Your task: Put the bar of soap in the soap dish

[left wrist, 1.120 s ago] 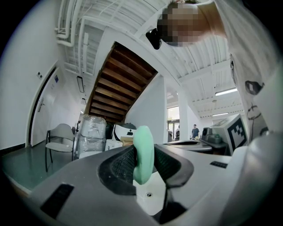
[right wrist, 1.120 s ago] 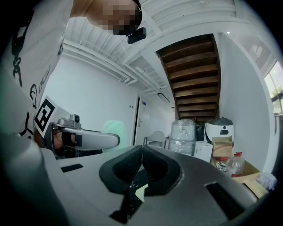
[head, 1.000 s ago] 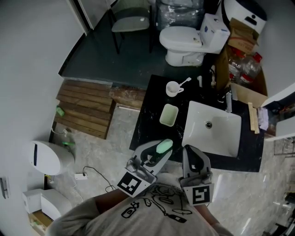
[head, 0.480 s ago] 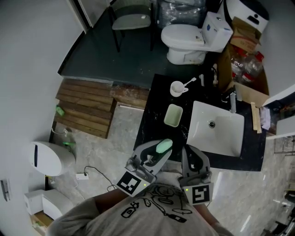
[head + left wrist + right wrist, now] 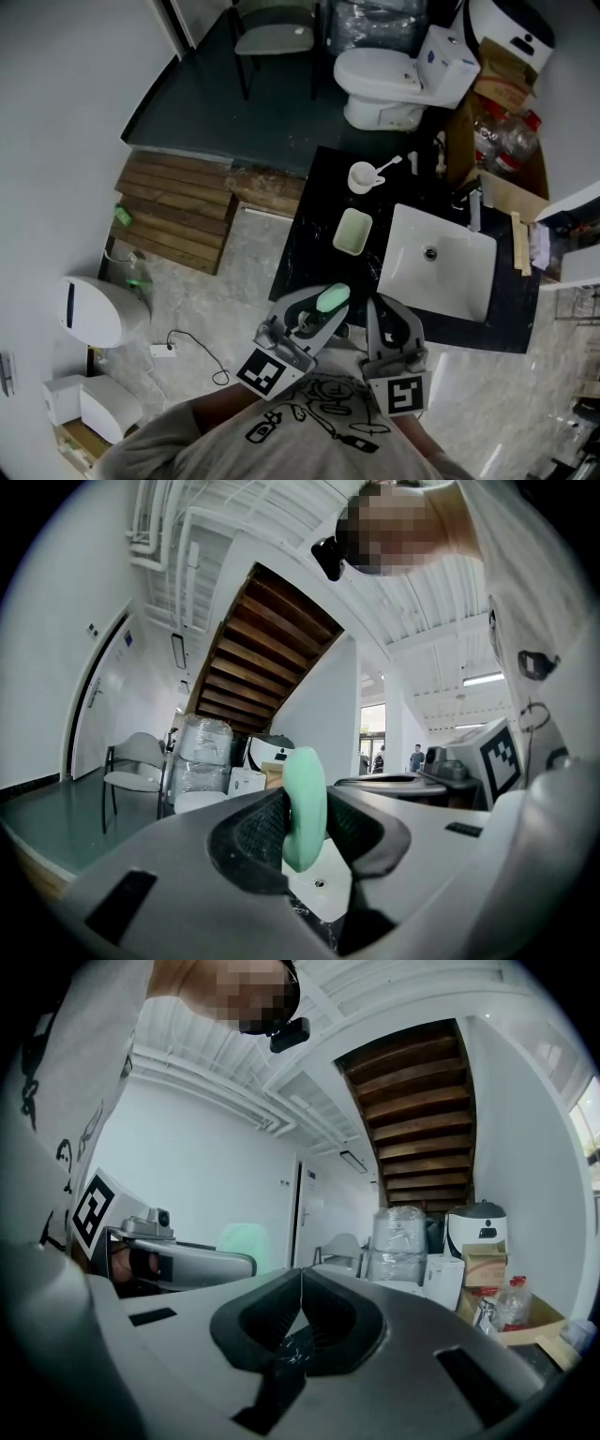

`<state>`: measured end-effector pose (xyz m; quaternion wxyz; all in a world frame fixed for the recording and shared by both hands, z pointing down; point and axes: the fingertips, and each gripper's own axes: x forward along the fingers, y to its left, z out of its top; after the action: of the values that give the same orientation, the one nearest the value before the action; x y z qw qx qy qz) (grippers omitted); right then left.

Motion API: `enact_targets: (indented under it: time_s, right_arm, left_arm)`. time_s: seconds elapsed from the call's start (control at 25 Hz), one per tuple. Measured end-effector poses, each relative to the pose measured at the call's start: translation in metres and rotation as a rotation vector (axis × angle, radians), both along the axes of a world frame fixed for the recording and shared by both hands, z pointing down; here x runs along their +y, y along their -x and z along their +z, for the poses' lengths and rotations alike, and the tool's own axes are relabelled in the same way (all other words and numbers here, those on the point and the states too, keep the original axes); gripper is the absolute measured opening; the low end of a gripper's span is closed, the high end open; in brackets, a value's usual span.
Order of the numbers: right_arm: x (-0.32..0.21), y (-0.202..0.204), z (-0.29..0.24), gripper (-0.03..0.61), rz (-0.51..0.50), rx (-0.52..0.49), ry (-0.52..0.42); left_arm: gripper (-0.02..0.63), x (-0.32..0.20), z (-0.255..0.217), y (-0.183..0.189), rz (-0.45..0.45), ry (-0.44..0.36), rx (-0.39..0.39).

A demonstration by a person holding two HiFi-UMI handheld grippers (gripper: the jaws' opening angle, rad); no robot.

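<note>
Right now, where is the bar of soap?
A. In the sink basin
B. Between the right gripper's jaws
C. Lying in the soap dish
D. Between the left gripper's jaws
D: the left gripper view shows the green bar of soap clamped on edge between the pads of the left gripper, while the soap dish on the black counter holds no bar and the right gripper is shut on nothing.

Grey shirt (image 5: 192,439), seemingly black doodle print.
</note>
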<state>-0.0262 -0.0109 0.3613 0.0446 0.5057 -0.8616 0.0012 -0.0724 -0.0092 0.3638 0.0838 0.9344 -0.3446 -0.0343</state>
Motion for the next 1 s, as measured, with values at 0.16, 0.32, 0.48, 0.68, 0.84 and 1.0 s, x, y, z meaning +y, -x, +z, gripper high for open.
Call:
enact_targets:
  time_s: [0.16, 0.32, 0.48, 0.68, 0.84, 1.0]
  right_arm:
    - [0.000, -0.012, -0.003, 0.023, -0.008, 0.002, -0.004]
    - [-0.002, -0.032, -0.004, 0.023, -0.001, 0.011, -0.002]
    - [-0.002, -0.047, -0.006, 0.023, 0.005, 0.007, -0.014]
    - [-0.002, -0.061, -0.005, 0.023, 0.013, 0.003, -0.019]
    - [-0.004, -0.065, -0.004, 0.023, 0.015, 0.002, -0.020]
    - [-0.005, -0.069, -0.001, 0.023, 0.022, -0.007, -0.014]
  left_arm:
    - [0.110, 0.001, -0.002, -0.010, -0.009, -0.005, -0.005]
    - [0.110, 0.001, -0.002, -0.025, -0.002, 0.000, -0.023]
    - [0.110, 0.000, -0.001, -0.039, 0.003, -0.002, -0.026]
    - [0.110, 0.002, -0.001, -0.058, 0.021, -0.004, -0.022]
    - [0.110, -0.001, -0.001, -0.062, 0.021, 0.004, -0.027]
    - [0.110, -0.004, 0.003, -0.064, 0.029, 0.011, -0.048]
